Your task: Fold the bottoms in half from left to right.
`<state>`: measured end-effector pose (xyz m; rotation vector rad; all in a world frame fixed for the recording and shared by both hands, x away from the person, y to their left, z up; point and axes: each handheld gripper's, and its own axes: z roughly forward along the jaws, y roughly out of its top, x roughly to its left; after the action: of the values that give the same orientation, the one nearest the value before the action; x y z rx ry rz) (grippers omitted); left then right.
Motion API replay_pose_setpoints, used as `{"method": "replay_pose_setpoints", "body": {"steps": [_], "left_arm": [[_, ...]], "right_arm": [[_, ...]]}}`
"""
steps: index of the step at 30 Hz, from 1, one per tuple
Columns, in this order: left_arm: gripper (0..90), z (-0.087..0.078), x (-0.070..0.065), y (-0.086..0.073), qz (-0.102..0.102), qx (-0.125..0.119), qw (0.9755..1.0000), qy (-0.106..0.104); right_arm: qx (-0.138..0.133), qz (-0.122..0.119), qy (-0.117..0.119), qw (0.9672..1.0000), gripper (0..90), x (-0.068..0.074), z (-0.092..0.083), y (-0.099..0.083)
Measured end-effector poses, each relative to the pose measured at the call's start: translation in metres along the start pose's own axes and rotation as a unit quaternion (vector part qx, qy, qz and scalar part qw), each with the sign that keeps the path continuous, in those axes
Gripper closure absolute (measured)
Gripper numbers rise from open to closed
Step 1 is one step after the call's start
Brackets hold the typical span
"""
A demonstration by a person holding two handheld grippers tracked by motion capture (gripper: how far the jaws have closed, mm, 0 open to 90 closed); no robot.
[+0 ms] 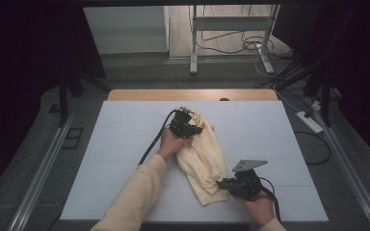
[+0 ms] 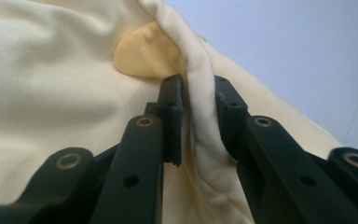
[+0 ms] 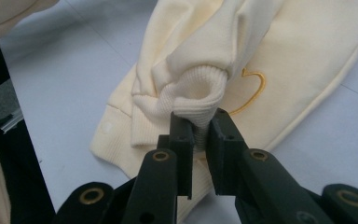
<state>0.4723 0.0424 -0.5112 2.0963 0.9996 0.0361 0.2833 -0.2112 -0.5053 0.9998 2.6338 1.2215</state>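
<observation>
A pale yellow sweatshirt (image 1: 203,156) lies bunched on the white table top (image 1: 125,144), running from the middle toward the near right. My left gripper (image 1: 191,119) sits at its far end. In the left gripper view a raised fold of the fabric (image 2: 199,107) stands pinched between the jaws of the left gripper (image 2: 199,93), beside a darker yellow patch (image 2: 144,56). My right gripper (image 1: 220,183) is at the near end. Its jaws (image 3: 199,123) are shut on a ribbed cuff (image 3: 198,95), with a yellow stitched outline (image 3: 254,91) on the cloth behind.
The white top ends at a wooden strip (image 1: 192,94) at the far side. Beyond it stand a metal frame's legs (image 1: 193,53) and loose cables (image 1: 250,45) on the floor. A power strip (image 1: 309,121) lies off the right edge. A sleeved forearm (image 1: 135,197) crosses the near left.
</observation>
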Motion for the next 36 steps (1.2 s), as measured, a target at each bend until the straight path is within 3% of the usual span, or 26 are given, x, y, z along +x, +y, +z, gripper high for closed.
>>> {"method": "replay_pose_setpoints", "body": {"steps": [3, 6, 10, 18, 26, 30, 36], "left_arm": [[62.6, -0.003, -0.002, 0.001, 0.005, -0.007, 0.9999, -0.006], [47.2, -0.009, -0.005, 0.002, 0.009, -0.018, 0.9998, -0.001], [43.2, -0.019, -0.007, 0.002, 0.020, -0.022, 0.9996, 0.002], [40.8, -0.033, -0.003, -0.010, 0.023, -0.023, 0.9995, -0.002], [39.8, -0.053, -0.007, -0.027, 0.030, -0.034, 0.9990, -0.001], [39.3, -0.060, -0.011, -0.035, 0.049, -0.031, 0.9982, 0.014], [38.1, -0.067, -0.011, -0.047, 0.055, -0.031, 0.9979, 0.016]], "right_arm": [[-0.002, -0.005, -0.009, 0.9999, 76.0, 0.000, -0.001, -0.001], [-0.007, -0.011, -0.029, 0.9995, 57.1, -0.001, -0.005, 0.000], [-0.034, 0.004, -0.032, 0.9989, 47.1, -0.006, -0.016, 0.006], [-0.060, 0.012, -0.037, 0.9974, 44.2, -0.011, -0.027, 0.015], [-0.061, 0.001, -0.036, 0.9975, 42.4, -0.010, -0.024, 0.025], [-0.058, -0.005, -0.035, 0.9977, 42.2, -0.010, -0.020, 0.031], [-0.045, -0.015, -0.038, 0.9981, 41.5, -0.013, -0.010, 0.041]]}}
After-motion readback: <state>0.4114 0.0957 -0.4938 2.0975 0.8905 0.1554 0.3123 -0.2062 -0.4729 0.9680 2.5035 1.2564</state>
